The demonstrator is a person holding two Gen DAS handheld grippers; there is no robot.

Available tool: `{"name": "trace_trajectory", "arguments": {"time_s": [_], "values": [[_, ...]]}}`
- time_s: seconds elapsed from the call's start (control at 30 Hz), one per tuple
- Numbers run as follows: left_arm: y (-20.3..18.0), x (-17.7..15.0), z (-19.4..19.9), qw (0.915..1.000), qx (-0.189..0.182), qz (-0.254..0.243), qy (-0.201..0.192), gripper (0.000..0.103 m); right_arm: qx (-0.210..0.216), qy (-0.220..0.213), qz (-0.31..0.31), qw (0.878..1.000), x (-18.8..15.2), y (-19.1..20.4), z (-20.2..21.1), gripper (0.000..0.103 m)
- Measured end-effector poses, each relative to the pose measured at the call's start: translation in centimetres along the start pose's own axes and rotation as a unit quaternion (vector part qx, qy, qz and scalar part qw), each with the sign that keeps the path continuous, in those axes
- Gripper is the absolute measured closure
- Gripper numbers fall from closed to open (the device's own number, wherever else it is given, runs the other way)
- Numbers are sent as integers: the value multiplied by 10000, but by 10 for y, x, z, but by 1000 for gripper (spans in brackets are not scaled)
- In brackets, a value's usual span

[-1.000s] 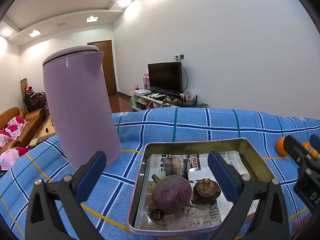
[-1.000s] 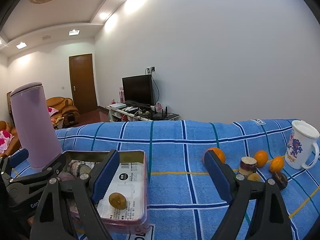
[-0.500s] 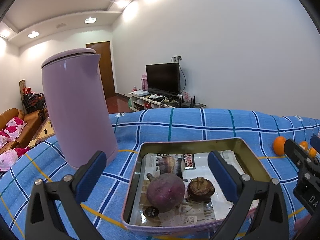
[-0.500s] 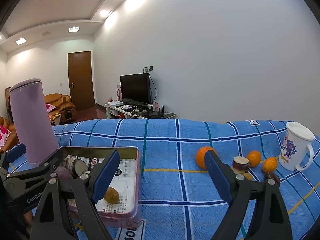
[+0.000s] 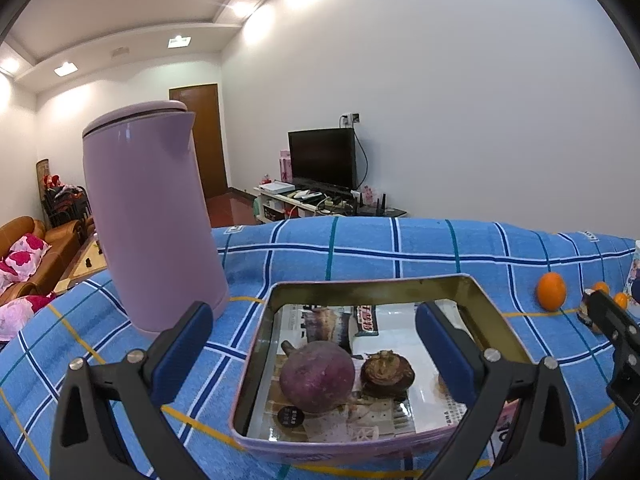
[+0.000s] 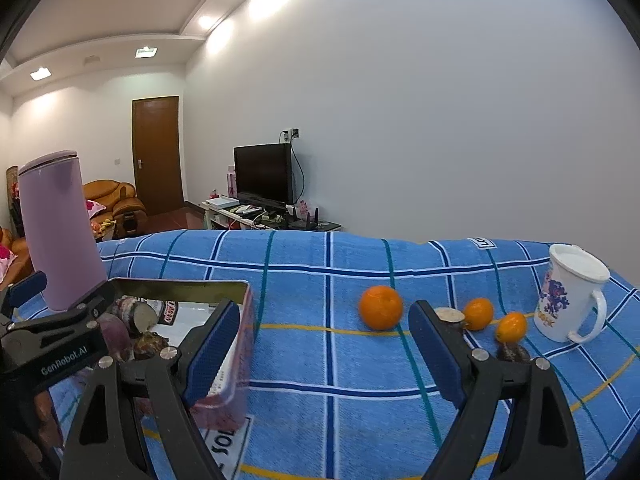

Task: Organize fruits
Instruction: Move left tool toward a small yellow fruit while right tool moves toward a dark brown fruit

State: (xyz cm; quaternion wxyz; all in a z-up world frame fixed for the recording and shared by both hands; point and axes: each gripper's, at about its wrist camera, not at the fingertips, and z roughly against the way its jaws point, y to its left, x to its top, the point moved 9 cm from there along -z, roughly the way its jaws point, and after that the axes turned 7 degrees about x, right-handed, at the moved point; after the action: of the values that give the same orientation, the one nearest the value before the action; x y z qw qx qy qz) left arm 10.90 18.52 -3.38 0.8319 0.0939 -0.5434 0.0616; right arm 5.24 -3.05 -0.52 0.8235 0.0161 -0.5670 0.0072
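Note:
A metal tin tray (image 5: 376,285) sits on the blue checked cloth and holds a round purple fruit (image 5: 317,376) and a brown mangosteen (image 5: 387,374). My left gripper (image 5: 314,338) is open and empty, hovering over the tray's near side. In the right wrist view the tray (image 6: 245,320) is at the left. Three oranges lie to its right: a large one (image 6: 380,306) and two small ones (image 6: 478,313) (image 6: 511,327), with a cut purple piece (image 6: 449,314) and a dark fruit (image 6: 513,353). My right gripper (image 6: 324,344) is open and empty, above the cloth near the large orange.
A tall lilac kettle (image 5: 152,220) stands left of the tray. A white printed mug (image 6: 570,298) stands at the far right past the oranges. The far edge of the table (image 6: 320,236) drops off toward a room with a TV and sofas.
My right gripper has swung right, so the oranges have come closer and more central. My left gripper has shifted slightly, with the tray a little further right in its view.

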Motion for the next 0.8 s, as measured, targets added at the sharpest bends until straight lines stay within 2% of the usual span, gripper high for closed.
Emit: {"name": "trace_trajectory", "arguments": {"time_s": [0.4,0.67,0.8], "values": [[-30,-6,20,9996,-220,-199,22,0,-218,190,-141,9995,-10,-49,18,16],[-66,-11,39,9968,-526,-602,-26,0,-536,362,-535,9965,-20,-114,35,16],[-86,-13,48,9951,-699,-705,-1,0,-853,458,-825,9919,-27,-157,47,16]]}}
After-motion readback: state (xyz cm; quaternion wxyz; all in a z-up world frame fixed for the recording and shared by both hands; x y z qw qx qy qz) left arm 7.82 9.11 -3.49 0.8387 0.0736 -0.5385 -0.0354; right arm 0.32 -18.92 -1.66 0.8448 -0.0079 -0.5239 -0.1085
